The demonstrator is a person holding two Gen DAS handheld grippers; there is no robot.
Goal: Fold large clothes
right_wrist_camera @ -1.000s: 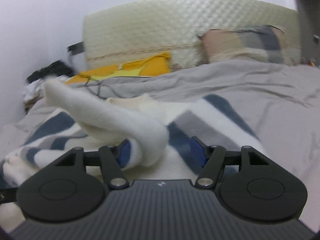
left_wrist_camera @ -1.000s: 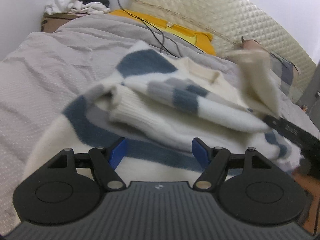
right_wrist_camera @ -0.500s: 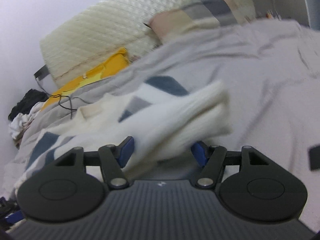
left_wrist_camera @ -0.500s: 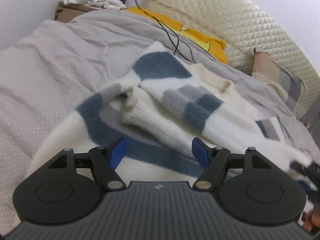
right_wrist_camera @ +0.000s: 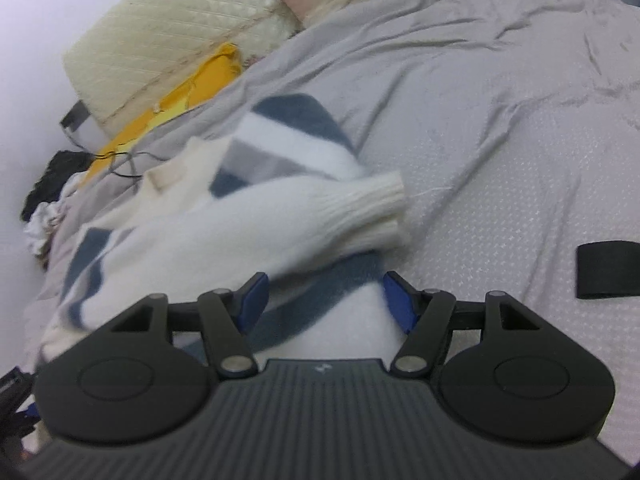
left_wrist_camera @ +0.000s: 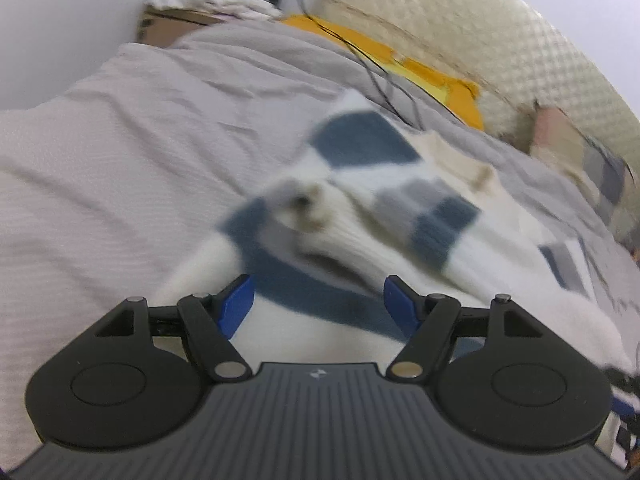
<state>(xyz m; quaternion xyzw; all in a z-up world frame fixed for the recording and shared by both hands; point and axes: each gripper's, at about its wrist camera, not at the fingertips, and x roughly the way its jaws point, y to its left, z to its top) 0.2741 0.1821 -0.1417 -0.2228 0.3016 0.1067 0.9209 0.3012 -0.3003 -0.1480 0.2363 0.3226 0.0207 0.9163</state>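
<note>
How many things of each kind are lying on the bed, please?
Sweater: 1
Pillows: 2, one yellow, one checked
Black cable: 1
Black strap: 1
Total: 5

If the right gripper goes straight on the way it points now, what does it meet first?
Most likely the sweater's white sleeve, lying across the way just beyond the open right gripper. Depth is unclear; it may first meet the sweater body beneath.

Blurred white-and-blue sweater (left_wrist_camera: 400, 208) on grey bedspread (left_wrist_camera: 140, 152), beyond the left gripper's (left_wrist_camera: 318, 304) parted jaws.
</note>
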